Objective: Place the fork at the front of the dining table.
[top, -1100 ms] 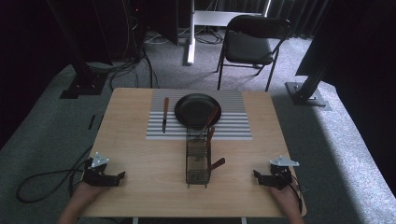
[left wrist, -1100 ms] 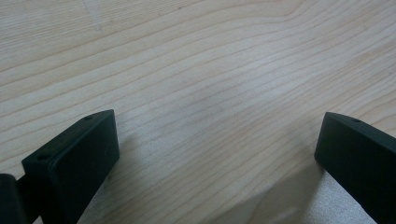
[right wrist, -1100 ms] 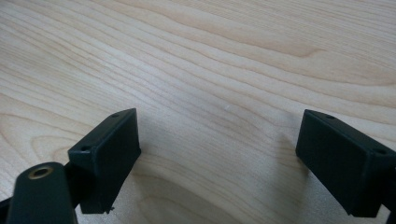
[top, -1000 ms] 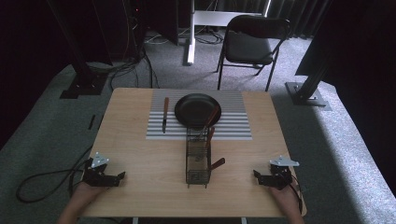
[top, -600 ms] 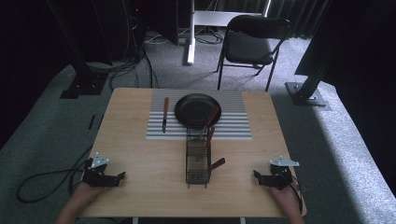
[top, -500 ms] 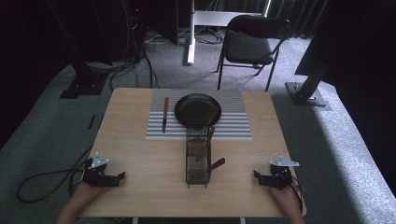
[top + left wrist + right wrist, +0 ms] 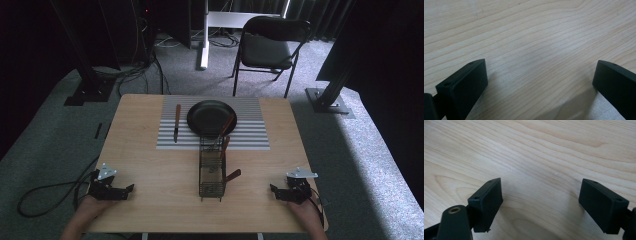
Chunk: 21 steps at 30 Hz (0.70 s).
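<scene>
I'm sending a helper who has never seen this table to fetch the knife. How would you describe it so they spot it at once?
On the wooden table, find the grey striped mat at its far side. The knife lies flat on the mat's left edge, beside the black pan. Unlike the brown-handled utensils standing in the wire caddy, it lies alone with its brown handle pointing away from the person.

Left tool (image 7: 111, 188) gapes wide, empty; right tool (image 7: 288, 192), also empty, has just narrowed slightly.
</scene>
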Each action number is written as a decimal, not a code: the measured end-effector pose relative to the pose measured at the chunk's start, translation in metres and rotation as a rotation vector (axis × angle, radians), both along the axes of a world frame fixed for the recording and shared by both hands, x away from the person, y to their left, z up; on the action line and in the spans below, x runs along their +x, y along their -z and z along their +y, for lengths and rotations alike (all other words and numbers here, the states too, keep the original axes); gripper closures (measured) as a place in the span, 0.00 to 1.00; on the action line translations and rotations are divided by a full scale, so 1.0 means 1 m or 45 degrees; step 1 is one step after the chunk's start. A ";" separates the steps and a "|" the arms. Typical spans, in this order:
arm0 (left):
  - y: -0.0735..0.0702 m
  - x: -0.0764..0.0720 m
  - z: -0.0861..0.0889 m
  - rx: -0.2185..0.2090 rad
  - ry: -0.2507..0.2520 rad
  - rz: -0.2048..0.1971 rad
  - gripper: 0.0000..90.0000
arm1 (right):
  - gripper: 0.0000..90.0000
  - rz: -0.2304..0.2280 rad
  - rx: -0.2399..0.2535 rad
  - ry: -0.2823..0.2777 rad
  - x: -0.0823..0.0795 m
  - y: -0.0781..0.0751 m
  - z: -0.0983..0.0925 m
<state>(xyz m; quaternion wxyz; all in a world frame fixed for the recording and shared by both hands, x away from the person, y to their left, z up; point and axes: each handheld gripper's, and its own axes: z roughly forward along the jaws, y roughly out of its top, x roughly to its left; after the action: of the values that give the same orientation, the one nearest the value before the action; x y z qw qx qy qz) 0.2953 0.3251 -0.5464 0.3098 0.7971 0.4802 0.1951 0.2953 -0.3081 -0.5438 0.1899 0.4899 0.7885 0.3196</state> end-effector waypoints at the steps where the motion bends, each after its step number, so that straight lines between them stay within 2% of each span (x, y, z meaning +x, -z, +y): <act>1: 0.000 0.000 0.000 0.000 0.000 0.000 0.00 | 0.20 0.008 0.009 -0.001 0.000 0.000 0.001; 4: 0.000 0.000 0.000 0.000 0.000 0.000 0.00 | 0.20 0.033 0.056 -0.010 -0.001 -0.003 0.003; 8: 0.000 0.000 0.000 0.000 0.000 0.000 0.00 | 0.18 0.036 0.074 -0.028 0.000 -0.010 0.008; 14: 0.000 0.000 0.000 0.000 0.000 0.000 0.00 | 0.18 0.005 0.074 -0.062 0.002 -0.022 0.018; 21: 0.000 0.000 0.000 0.000 0.000 -0.001 0.00 | 0.19 -0.018 0.123 -0.097 0.010 -0.039 0.026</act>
<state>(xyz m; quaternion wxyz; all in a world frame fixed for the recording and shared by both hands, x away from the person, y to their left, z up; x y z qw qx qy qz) 0.2953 0.3251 -0.5465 0.3101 0.7969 0.4802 0.1955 0.3051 -0.2823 -0.5048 0.1593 0.4659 0.7889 0.3677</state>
